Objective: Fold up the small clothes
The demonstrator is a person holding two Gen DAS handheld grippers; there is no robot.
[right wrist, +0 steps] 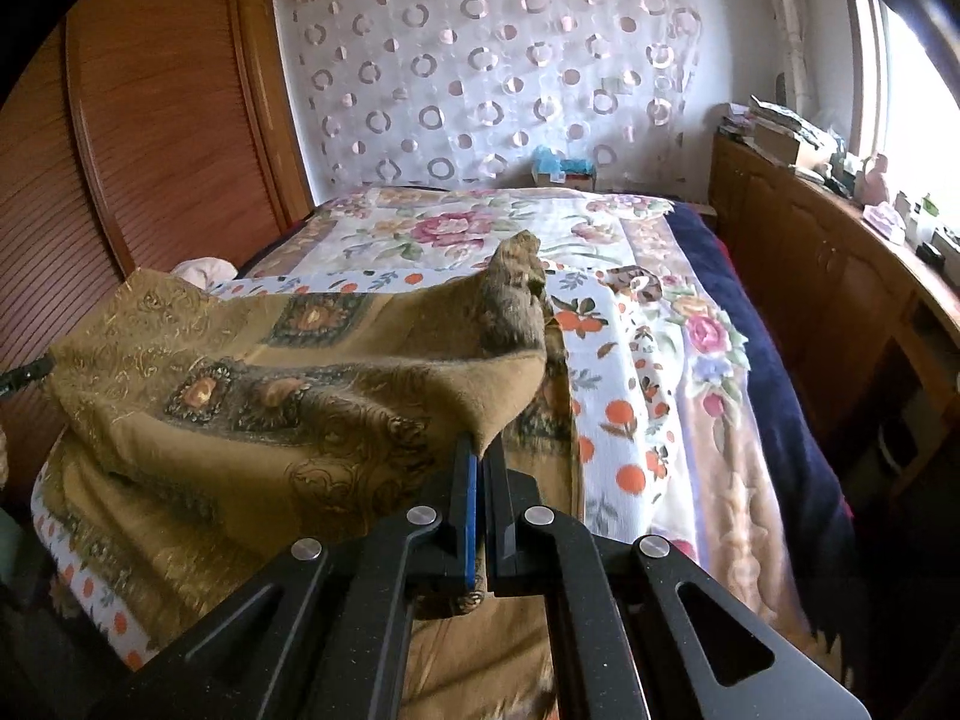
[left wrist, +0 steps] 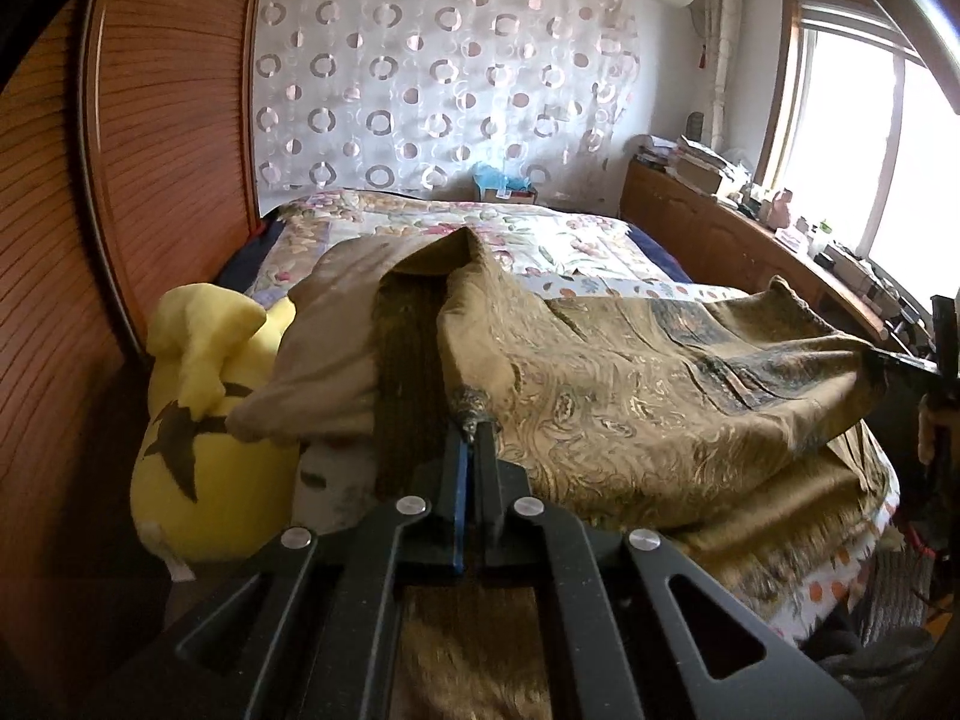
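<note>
A brown-gold patterned cloth (left wrist: 630, 396) lies over the near end of the bed, its top edge lifted and stretched between both grippers. My left gripper (left wrist: 474, 429) is shut on the cloth's left corner, which bunches up above the fingertips. My right gripper (right wrist: 480, 450) is shut on the cloth's (right wrist: 270, 390) right corner, a folded flap rising above it. The right gripper also shows at the right edge of the left wrist view (left wrist: 888, 363), the left gripper at the left edge of the right wrist view (right wrist: 24, 373). The lower part of the cloth rests on the bed.
The bed (right wrist: 630, 312) has a floral quilt and an orange-dotted sheet. A yellow plush toy (left wrist: 204, 420) sits at the bed's left beside a wooden slatted wardrobe (left wrist: 150, 150). A cluttered wooden cabinet (right wrist: 840, 276) runs under the window on the right. A blue item (right wrist: 561, 165) lies at the headboard.
</note>
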